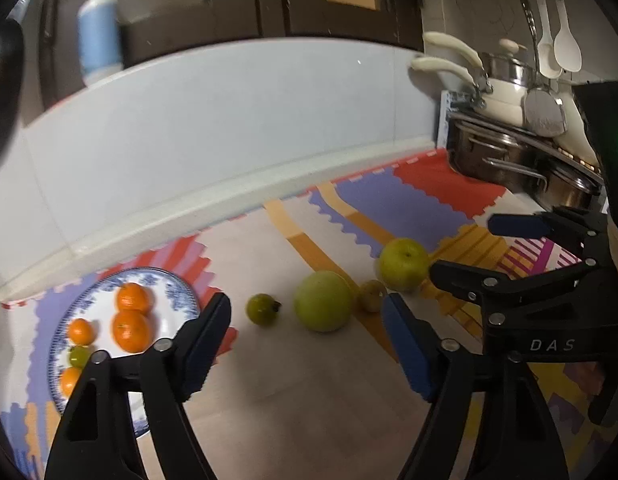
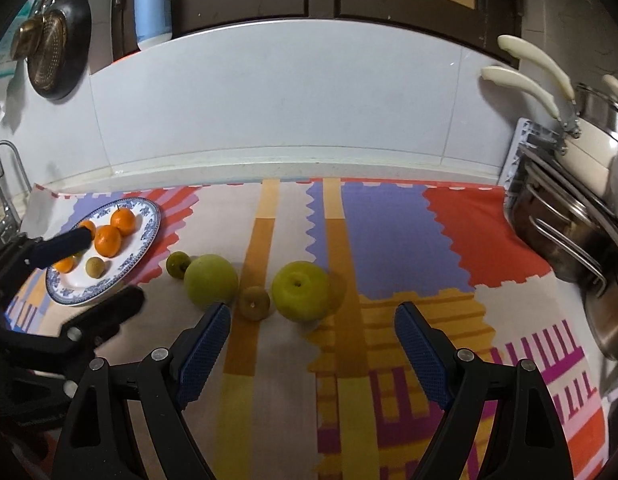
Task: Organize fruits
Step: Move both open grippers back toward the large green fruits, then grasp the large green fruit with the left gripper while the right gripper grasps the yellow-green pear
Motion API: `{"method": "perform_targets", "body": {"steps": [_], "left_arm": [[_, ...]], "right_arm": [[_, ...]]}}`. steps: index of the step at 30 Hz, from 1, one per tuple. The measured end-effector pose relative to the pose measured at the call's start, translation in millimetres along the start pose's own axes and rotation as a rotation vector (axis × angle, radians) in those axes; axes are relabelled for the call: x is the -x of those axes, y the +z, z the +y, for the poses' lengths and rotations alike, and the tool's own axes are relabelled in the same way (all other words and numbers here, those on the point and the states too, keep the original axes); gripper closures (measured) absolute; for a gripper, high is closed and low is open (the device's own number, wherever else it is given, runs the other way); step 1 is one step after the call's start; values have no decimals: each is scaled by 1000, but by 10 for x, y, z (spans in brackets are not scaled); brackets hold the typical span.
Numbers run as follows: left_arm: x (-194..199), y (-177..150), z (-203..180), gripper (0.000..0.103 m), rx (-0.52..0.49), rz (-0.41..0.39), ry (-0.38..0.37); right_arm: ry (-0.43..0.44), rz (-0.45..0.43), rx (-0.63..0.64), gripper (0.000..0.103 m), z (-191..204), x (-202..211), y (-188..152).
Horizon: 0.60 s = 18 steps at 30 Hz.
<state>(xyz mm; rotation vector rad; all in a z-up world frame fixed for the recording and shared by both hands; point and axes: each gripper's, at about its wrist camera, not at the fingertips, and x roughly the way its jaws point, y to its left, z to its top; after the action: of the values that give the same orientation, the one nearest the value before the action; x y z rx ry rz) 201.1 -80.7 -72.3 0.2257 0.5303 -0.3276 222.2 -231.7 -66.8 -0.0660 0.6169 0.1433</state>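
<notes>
A blue-patterned plate [image 1: 177, 292] [image 2: 147, 232] at the left holds several small oranges [image 1: 131, 330] [image 2: 107, 241] and a small greenish fruit [image 1: 79, 356] [image 2: 95, 267]. On the mat lie a small dark green fruit [image 1: 261, 309] [image 2: 177, 265], a large pale green fruit [image 1: 323, 301] [image 2: 210, 280], a small brownish fruit [image 1: 372, 295] [image 2: 253, 302] and a yellow-green apple [image 1: 404, 264] [image 2: 301, 290]. My left gripper [image 1: 307, 344] [image 2: 105, 276] is open and empty, just short of the row. My right gripper [image 2: 313, 340] [image 1: 461, 248] is open and empty, just short of the apple.
A colourful patterned mat [image 2: 389, 232] covers the counter up to a white tiled backsplash [image 2: 289, 100]. Steel pots and pans [image 1: 509, 160] [image 2: 569, 216] are stacked at the right. A blue soap bottle [image 2: 152, 8] stands on the ledge behind. A strainer [image 2: 45, 52] hangs at the left.
</notes>
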Motion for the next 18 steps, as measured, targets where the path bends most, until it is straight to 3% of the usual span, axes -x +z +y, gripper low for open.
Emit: {"method": "perform_targets", "body": {"steps": [8,18], "left_arm": [[-377,-6,65,48,7,83,-74],[-612,14,56,58,0,120,-119]], "right_arm": [[51,50,14,31,22,-320,21],[69,95,-2,38,-8,-579,1]]}}
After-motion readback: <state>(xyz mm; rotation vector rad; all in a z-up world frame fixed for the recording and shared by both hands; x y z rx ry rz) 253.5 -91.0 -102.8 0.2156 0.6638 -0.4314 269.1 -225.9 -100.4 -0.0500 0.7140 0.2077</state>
